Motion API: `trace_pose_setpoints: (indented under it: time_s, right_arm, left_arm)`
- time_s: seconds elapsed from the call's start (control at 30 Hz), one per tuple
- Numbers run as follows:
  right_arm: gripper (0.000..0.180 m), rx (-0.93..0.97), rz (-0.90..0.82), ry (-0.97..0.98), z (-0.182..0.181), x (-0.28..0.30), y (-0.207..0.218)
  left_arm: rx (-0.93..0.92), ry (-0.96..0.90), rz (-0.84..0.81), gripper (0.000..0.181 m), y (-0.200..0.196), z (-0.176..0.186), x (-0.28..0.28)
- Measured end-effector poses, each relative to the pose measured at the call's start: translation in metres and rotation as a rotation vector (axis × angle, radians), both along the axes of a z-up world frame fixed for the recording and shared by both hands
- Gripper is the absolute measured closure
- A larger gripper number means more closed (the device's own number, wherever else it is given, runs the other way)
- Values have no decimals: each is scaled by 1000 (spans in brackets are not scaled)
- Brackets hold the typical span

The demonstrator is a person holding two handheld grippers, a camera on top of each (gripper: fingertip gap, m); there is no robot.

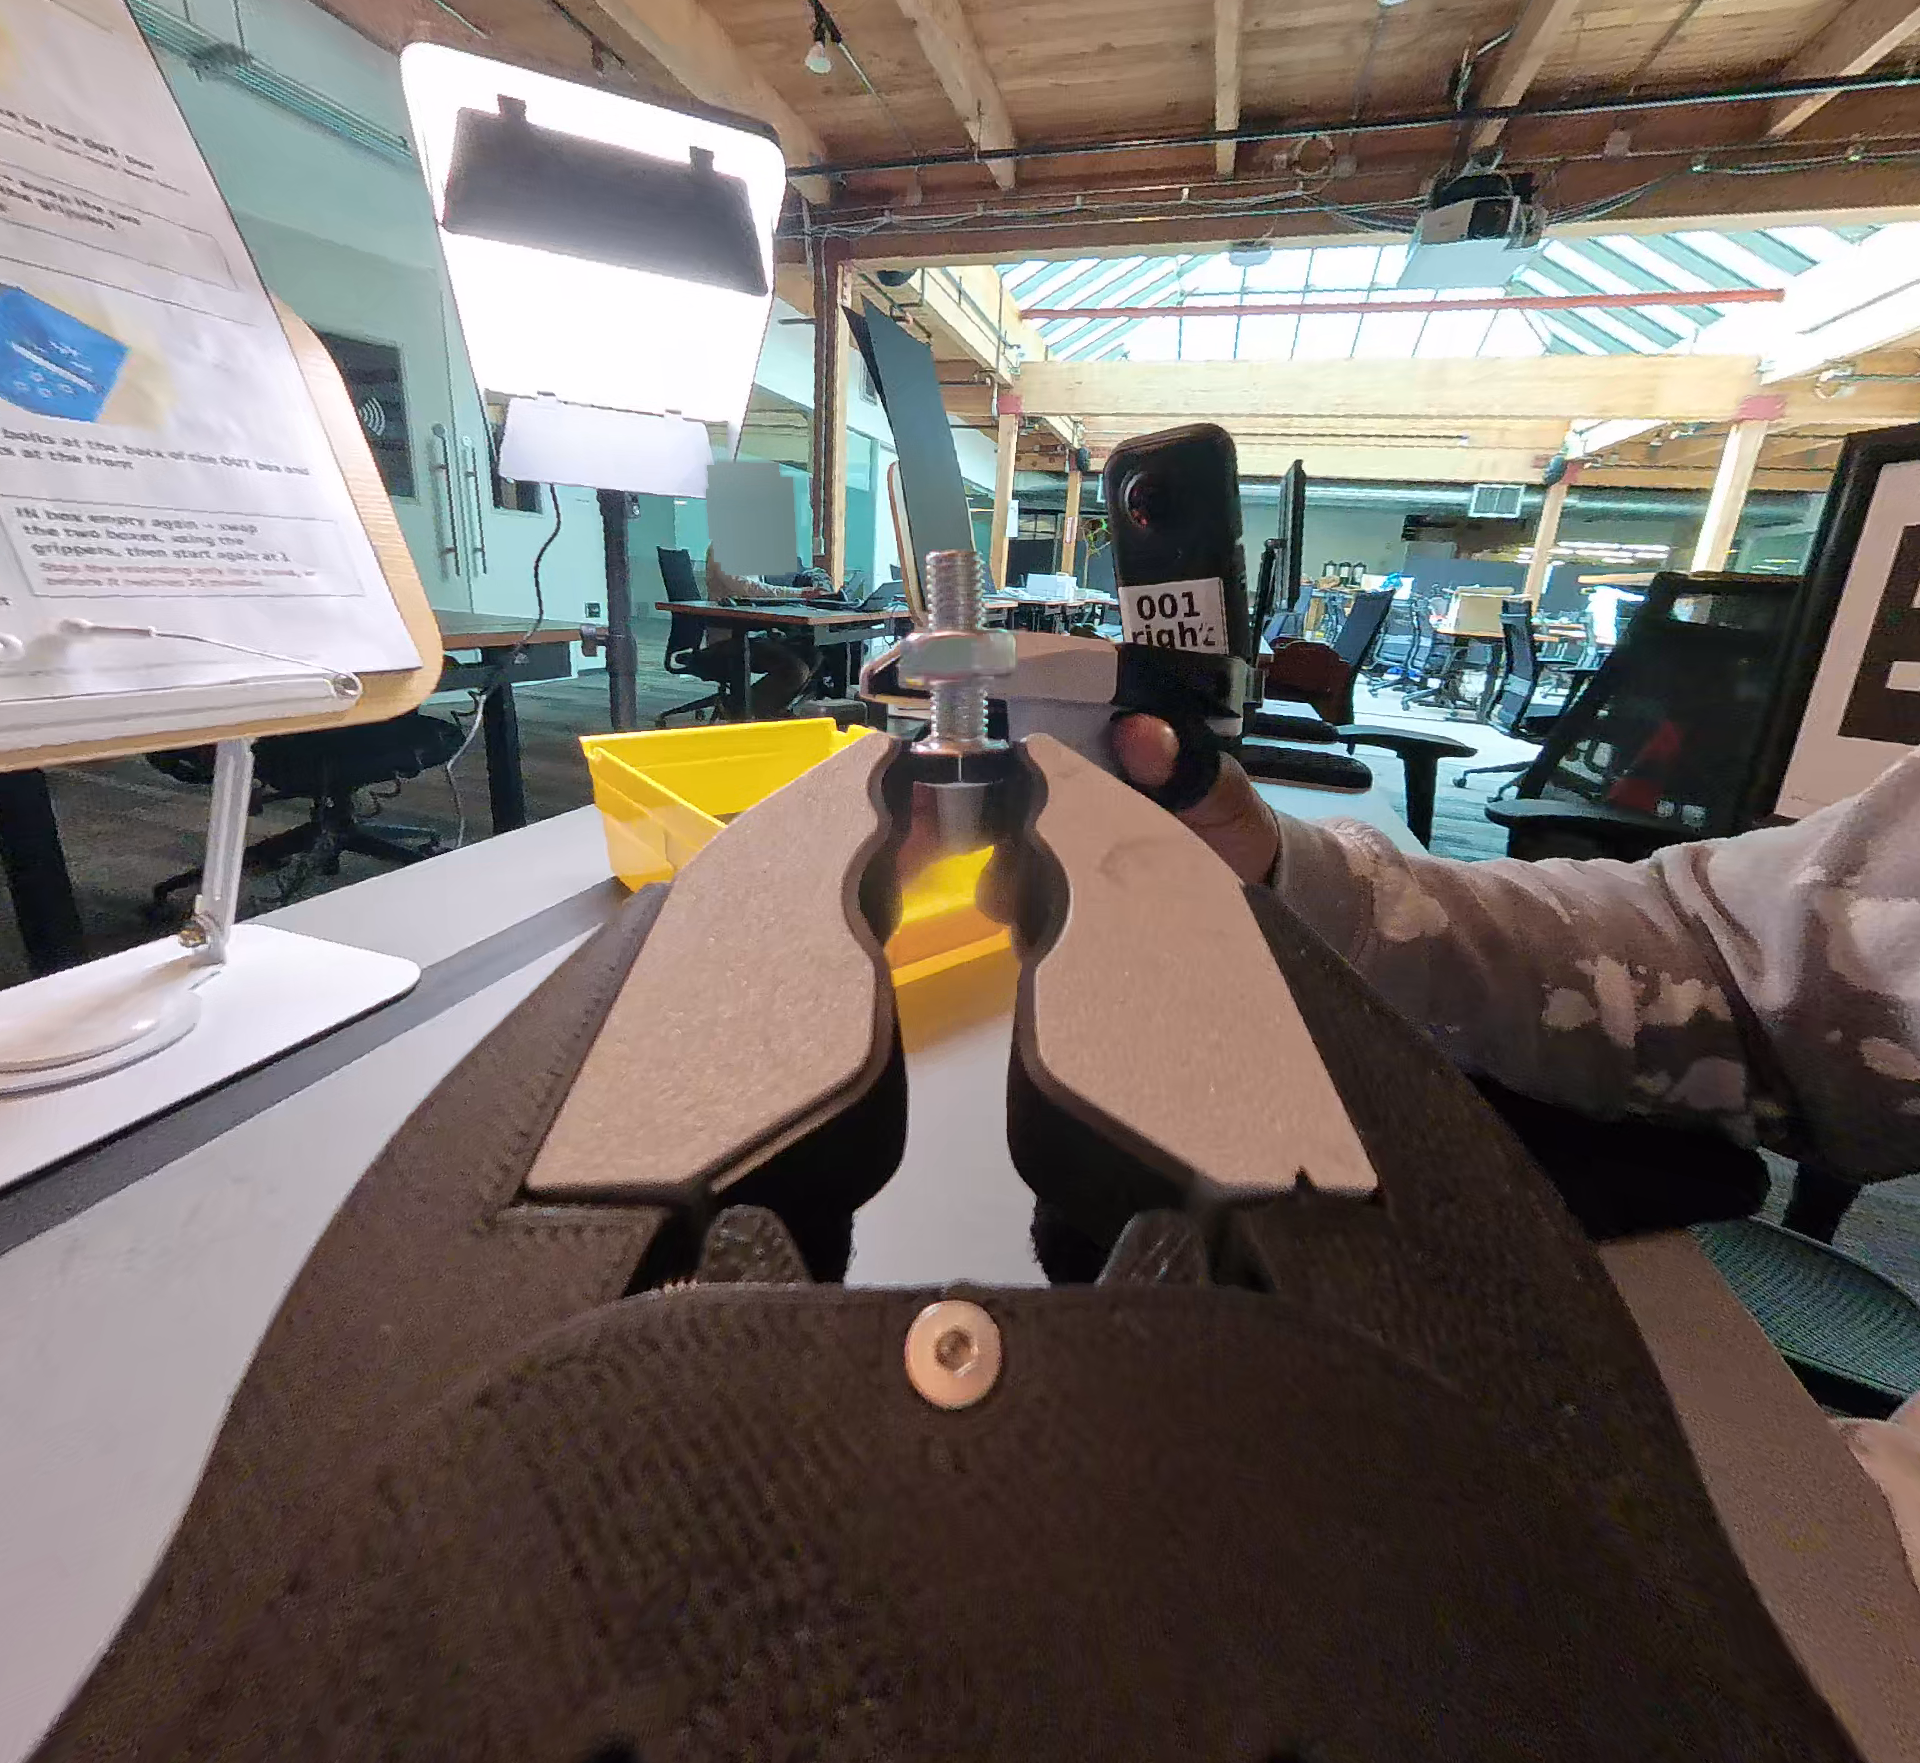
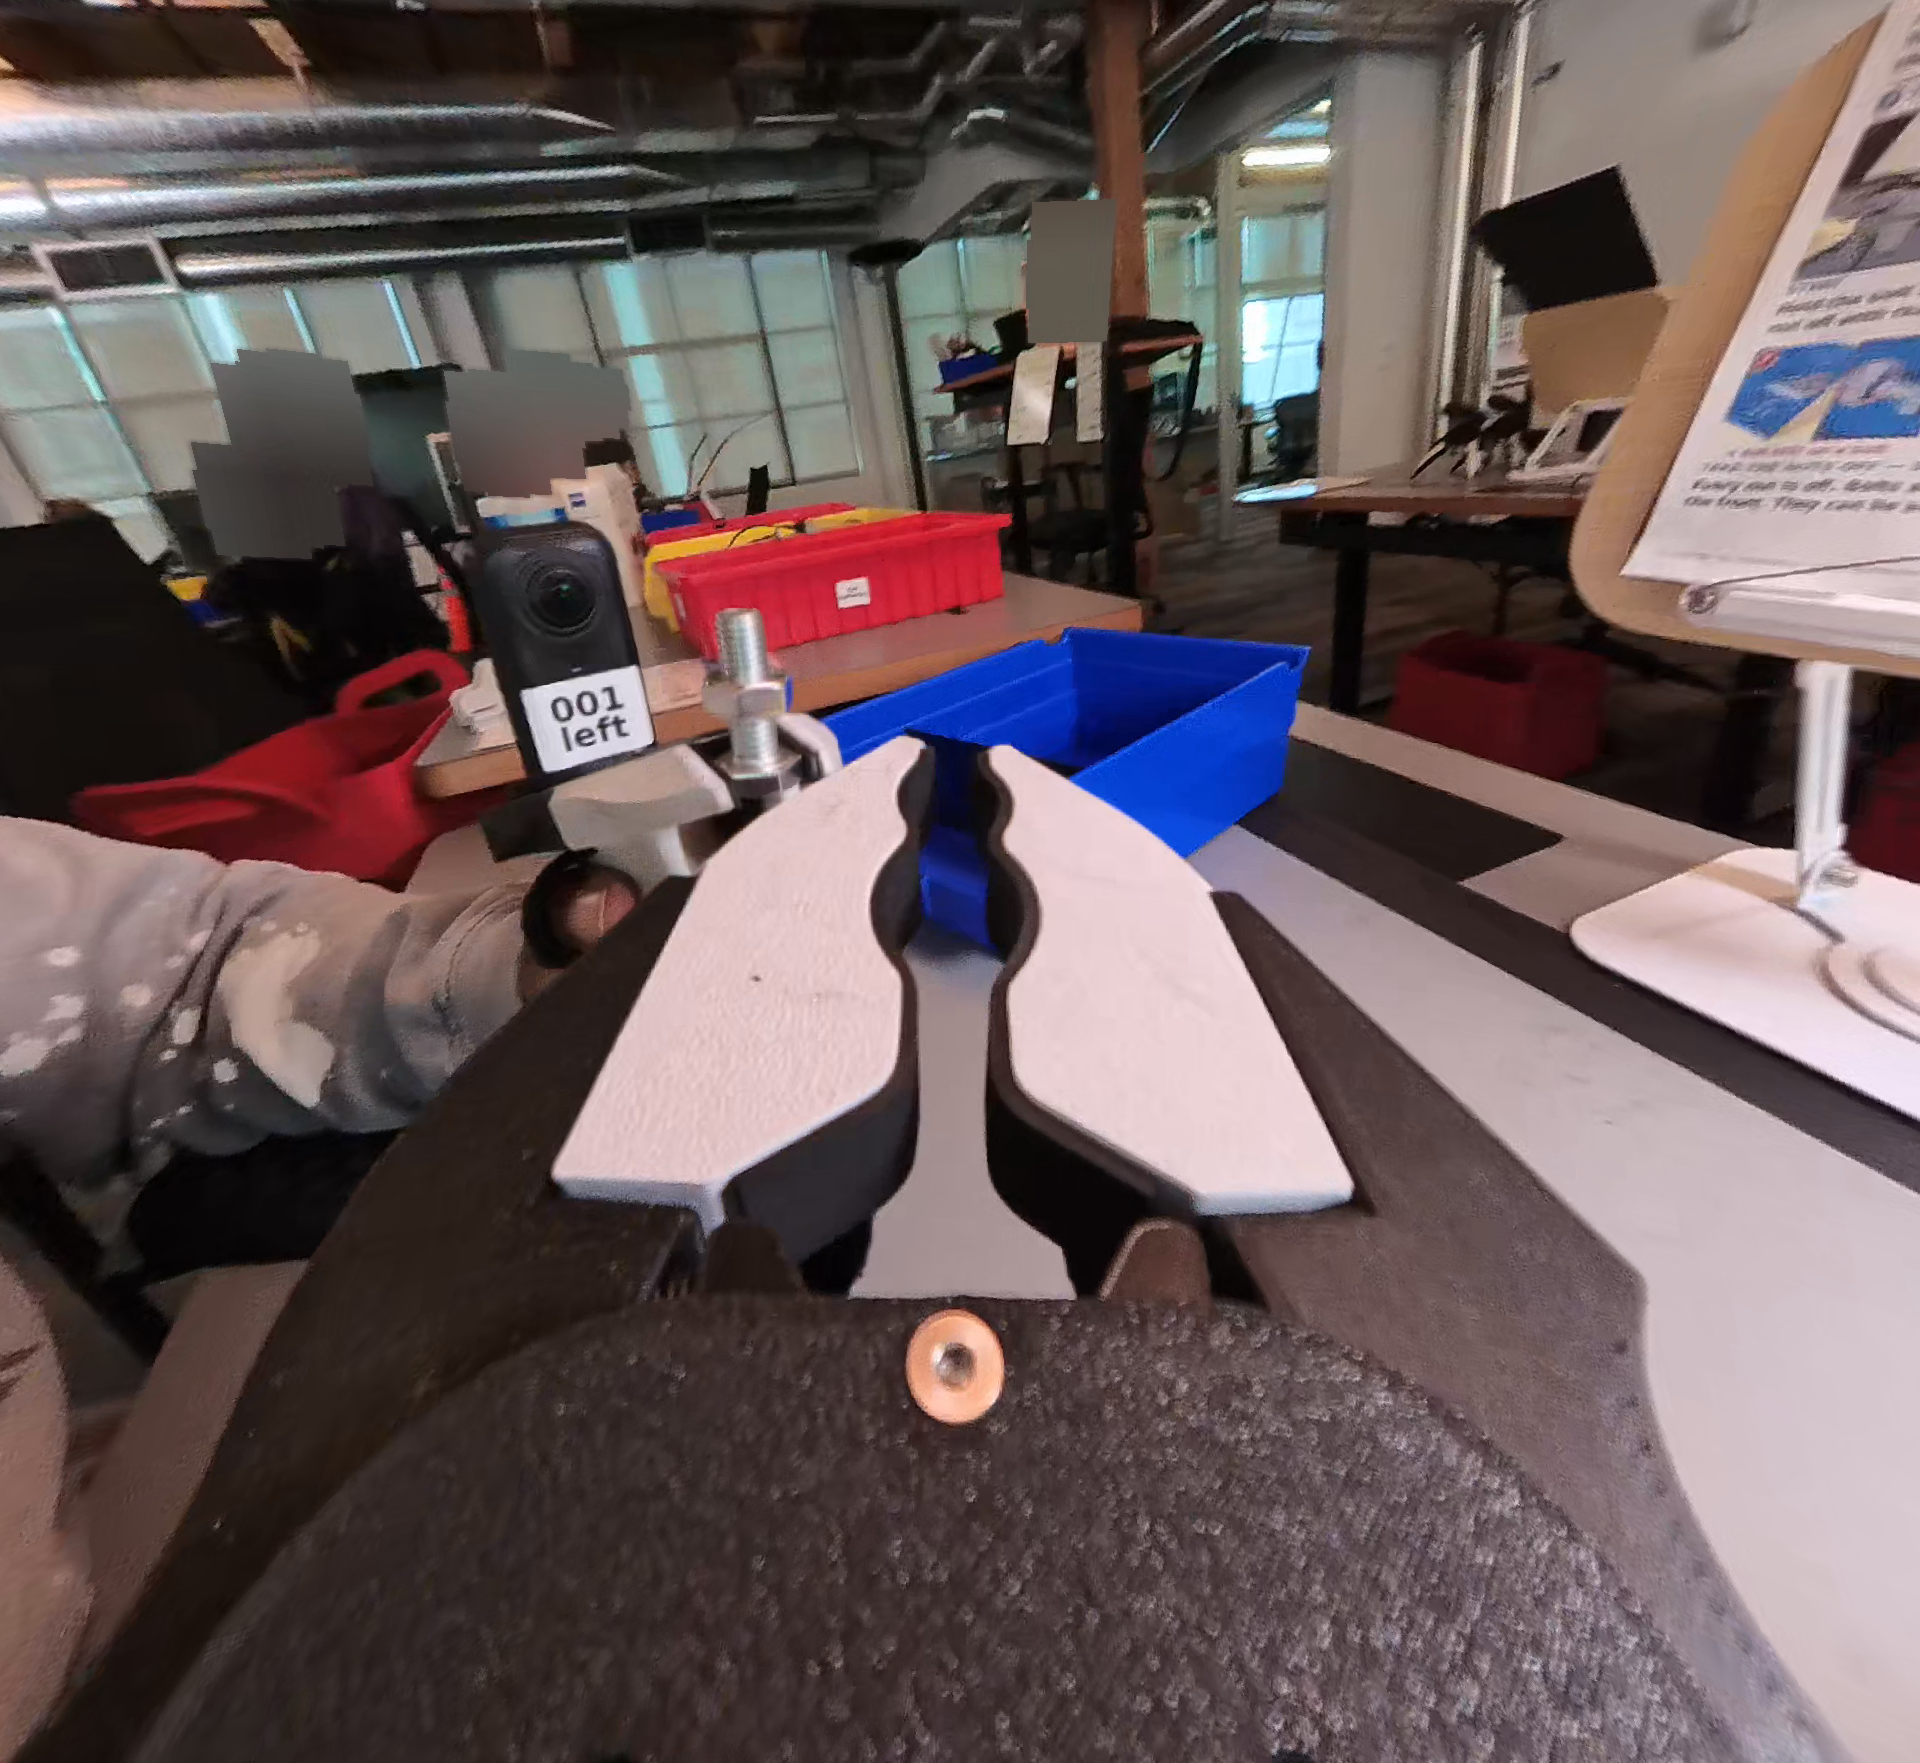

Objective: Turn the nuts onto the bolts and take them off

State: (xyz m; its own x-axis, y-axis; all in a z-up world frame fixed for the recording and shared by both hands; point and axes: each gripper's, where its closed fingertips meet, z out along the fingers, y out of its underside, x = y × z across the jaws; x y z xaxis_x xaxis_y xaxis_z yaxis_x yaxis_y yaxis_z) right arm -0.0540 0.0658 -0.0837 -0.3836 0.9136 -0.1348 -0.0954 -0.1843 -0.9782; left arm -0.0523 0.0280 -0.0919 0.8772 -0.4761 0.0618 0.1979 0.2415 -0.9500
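Note:
A silver bolt (image 1: 954,586) stands upright with a hex nut (image 1: 954,659) partway down its thread. My left gripper (image 1: 956,763) is shut on the bolt's head and holds it above the table. In the right wrist view the bolt (image 2: 743,638) and nut (image 2: 750,703) sit just left of my right gripper (image 2: 953,752), outside its left fingertip. The right jaws stand a narrow gap apart with nothing between them. In the left wrist view a right finger (image 1: 1070,685) shows just behind the nut.
A yellow bin (image 1: 665,778) lies on the grey table (image 1: 156,1298) beyond the left gripper. A blue bin (image 2: 1143,726) lies beyond the right gripper. A document stand (image 1: 156,466) with a white base (image 2: 1714,965) stands at the table's side. Red bins (image 2: 831,570) sit on a farther table. About 4 centimetres separates my left fingertips from my right.

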Motion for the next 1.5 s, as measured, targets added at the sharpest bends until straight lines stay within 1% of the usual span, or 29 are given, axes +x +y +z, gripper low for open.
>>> trace_pose_setpoints:
  time_s: [0.1, 0.17, 0.23, 0.3, 0.33, 0.37, 0.4, 0.43, 0.5, 0.6, 0.67, 0.73, 0.8, 0.83, 0.87, 0.93, 1.03, 1.1, 1.13, 1.2, 1.23, 1.3, 1.4, 1.5]
  right_arm:
    - [157, 31, 84, -11, 3, 0, -17]
    - [151, 58, 136, -6, 6, -3, -34]
    - [149, 57, 163, -21, 6, -10, -41]
    - [151, 48, 170, -25, 5, -14, -36]
    - [164, 37, 146, -30, 4, -15, -27]
    - [176, 28, 66, -24, 3, -18, -11]
    - [176, 19, 33, -6, 4, -16, 0]
    - [172, 0, 47, -9, 4, -14, 3]
    - [160, -11, 97, -22, 4, -10, -4]
    - [151, 18, 164, -28, 4, -11, -28]
    - [149, 20, 190, -43, 2, -14, -39]
    - [152, 29, 179, -55, -2, -17, -36]
    - [172, 8, 111, -53, -4, -18, -16]
    - [179, -12, 61, -39, -3, -18, -2]
    - [178, -32, 51, -30, -1, -15, 6]
    - [164, -38, 101, -25, 4, -10, 3]
    - [147, 13, 193, -26, 9, -7, -27]
    - [145, 57, 219, -46, 5, -10, -43]
    - [150, 76, 201, -57, 3, -13, -43]
    - [154, 95, 181, -54, 2, -13, -34]
    - [171, 79, 160, -65, 3, -12, -27]
    - [178, 56, 80, -25, 12, -10, -7]
    - [169, 63, 104, -2, 30, -3, -5]
    - [152, 114, 138, -1, 47, -7, -17]
  left_arm:
    - [4, -4, 10, 162, 1, 0, -3]
    - [-6, -12, 16, 162, 3, -4, -4]
    - [-9, -11, 17, 163, 4, -6, -3]
    - [-15, -14, 23, 163, 4, -5, -5]
    - [-13, -24, 29, 162, 4, -5, -9]
    - [13, -36, 5, 163, 0, -1, -10]
    - [11, -41, 7, 163, 0, 1, -12]
    - [19, -35, 11, 163, -1, 3, -12]
    - [20, -28, 22, 163, 0, 3, -13]
    - [1, -30, 23, 162, 4, -4, -13]
    - [-3, -20, 18, 163, 5, -5, -10]
    - [3, -14, 11, 163, 4, -4, -7]
    - [12, -16, -5, 162, 2, -1, -6]
    - [16, -15, -7, 162, 1, 0, -5]
    - [19, -11, -4, 162, 0, 2, -6]
    - [18, -6, 7, 162, 0, 2, -8]
    - [-5, 3, 10, 162, 4, -3, -8]
    - [-14, 5, 2, 162, 5, -6, -6]
    - [-11, 7, -10, 162, 4, -6, -3]
    - [-17, 9, -3, 162, 4, -4, -4]
    - [-5, 0, 1, 163, 3, -2, -6]
    - [17, -12, -13, 163, -1, 4, -8]
    - [42, -12, 16, 162, 4, 13, -11]
    - [69, -15, 32, 162, 22, 29, -14]
